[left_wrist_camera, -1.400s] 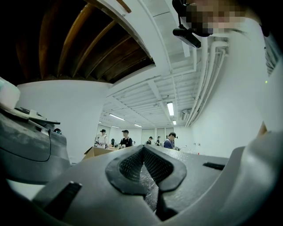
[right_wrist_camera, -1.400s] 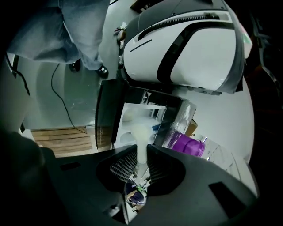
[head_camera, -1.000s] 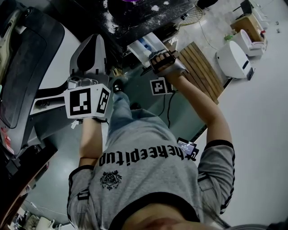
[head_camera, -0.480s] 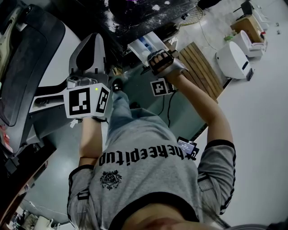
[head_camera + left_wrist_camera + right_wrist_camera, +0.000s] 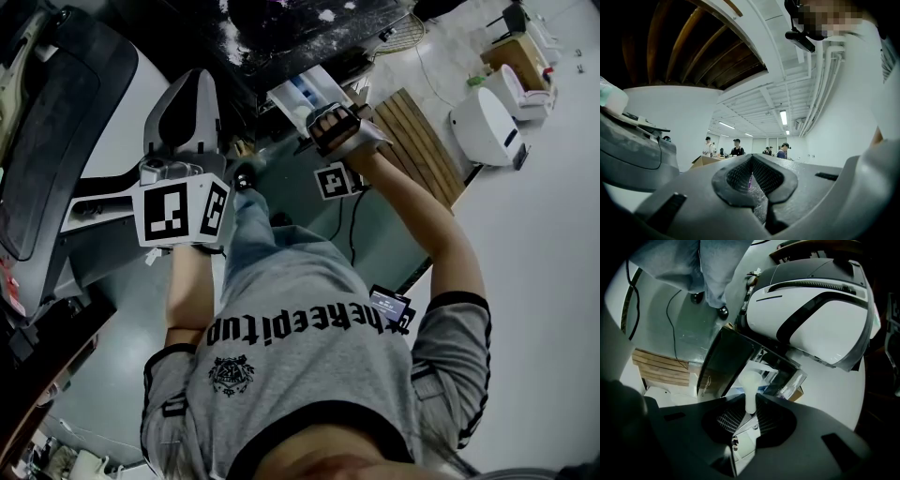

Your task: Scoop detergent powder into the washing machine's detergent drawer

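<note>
R gripper [image 5: 749,411] clamps white scoop [image 5: 750,383] at detergent drawer [image 5: 761,366]; L gripper [image 5: 751,165] jaws closed, empty

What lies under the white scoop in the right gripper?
Under the white scoop, in the right gripper, is the open detergent drawer. The scoop bowl covers the compartment below it.

T-shirt [image 5: 309,370]: grey, black print | sleeves [image 5: 455,323]: black-trimmed | jeans [image 5: 251,239]: blue

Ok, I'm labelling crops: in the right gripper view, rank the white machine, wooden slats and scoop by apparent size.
1. White machine
2. Wooden slats
3. Scoop, smallest even though it is nearest the camera
</note>
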Demonstrator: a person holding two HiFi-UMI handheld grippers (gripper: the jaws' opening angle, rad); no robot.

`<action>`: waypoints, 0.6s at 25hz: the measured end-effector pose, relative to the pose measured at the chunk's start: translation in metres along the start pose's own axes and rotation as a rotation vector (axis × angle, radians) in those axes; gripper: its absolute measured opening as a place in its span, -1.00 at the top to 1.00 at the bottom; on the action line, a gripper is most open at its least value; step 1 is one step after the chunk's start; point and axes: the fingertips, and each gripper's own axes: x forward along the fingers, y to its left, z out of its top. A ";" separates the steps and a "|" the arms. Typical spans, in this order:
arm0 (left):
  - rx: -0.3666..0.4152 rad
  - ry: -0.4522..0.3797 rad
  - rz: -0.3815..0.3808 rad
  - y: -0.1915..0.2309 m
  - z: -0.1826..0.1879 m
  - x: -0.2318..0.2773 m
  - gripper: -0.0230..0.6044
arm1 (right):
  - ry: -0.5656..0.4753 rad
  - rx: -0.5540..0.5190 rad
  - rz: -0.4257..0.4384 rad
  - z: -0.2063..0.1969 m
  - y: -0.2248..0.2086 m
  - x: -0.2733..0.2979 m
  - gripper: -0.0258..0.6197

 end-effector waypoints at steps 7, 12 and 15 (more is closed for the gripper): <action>-0.001 -0.003 0.000 0.000 0.001 -0.002 0.92 | 0.020 -0.006 0.011 -0.004 -0.001 0.001 0.72; -0.003 -0.005 0.001 0.001 0.001 -0.004 0.92 | 0.033 -0.011 0.031 -0.003 0.002 0.002 0.72; -0.004 -0.004 0.002 0.001 0.002 -0.005 0.92 | 0.043 -0.008 0.042 -0.006 0.004 0.002 0.73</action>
